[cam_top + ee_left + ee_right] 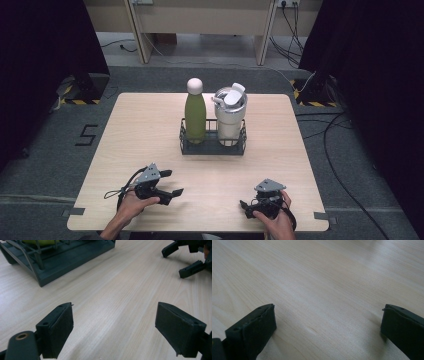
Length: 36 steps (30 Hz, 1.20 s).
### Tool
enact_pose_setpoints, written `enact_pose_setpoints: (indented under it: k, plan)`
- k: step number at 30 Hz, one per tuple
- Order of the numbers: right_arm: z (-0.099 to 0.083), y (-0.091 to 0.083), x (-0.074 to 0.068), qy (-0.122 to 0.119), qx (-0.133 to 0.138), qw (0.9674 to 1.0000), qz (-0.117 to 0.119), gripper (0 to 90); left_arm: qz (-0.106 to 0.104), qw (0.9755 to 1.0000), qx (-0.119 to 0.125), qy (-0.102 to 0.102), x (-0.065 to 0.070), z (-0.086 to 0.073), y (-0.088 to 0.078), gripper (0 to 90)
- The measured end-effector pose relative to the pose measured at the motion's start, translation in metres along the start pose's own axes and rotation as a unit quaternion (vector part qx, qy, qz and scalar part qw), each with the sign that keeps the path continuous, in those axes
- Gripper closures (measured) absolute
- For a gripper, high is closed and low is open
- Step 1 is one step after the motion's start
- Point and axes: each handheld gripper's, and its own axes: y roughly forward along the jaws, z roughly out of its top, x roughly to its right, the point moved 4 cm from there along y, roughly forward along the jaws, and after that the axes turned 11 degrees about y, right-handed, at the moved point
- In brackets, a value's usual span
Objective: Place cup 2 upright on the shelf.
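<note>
Green metal bottle [195,111] and white lidded cup [230,113] stand in the dark wire basket [185,145]; both our grippers [172,183] [244,208] rest released, holding nothing.

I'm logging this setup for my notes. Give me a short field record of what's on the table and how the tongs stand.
table: light wood
rack: dark wire rack, mid-table
green bottle: upright in rack's left side
white tumbler: upright in rack's right side, lid on
left tongs: open, nothing between, near table edge
right tongs: open, nothing between, near table edge
</note>
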Motion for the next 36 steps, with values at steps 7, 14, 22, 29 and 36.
enact_pose_setpoints:
  k: [7, 14, 22, 29, 36]
  plan:
    - [0.0, 0.0, 0.0, 0.0, 0.0, 1.0, 0.0, 0.4, -0.006, 0.9999, -0.013, -0.006, 0.004, -0.007, 0.001, 14.9]
    - [0.0, 0.0, 0.0, 0.0, 0.0, 1.0, 0.0, 0.5, -0.007, 0.9996, -0.028, -0.004, 0.01, -0.013, -0.002, 14.9]
    - [0.0, 0.0, 0.0, 0.0, 0.001, 1.0, 0.0, 0.6, -0.001, 0.999, -0.044, -0.001, 0.012, -0.019, -0.003, 15.0]
    - [0.0, 0.0, 0.0, -0.002, 0.0, 1.0, 0.0, 0.6, 0.007, 0.9951, -0.098, 0.015, 0.014, -0.024, -0.001, 14.9]
    - [0.0, 0.0, 0.0, -0.003, 0.001, 1.0, -0.001, 0.7, 0.014, 0.993, -0.113, 0.031, 0.019, -0.024, 0.001, 13.2]
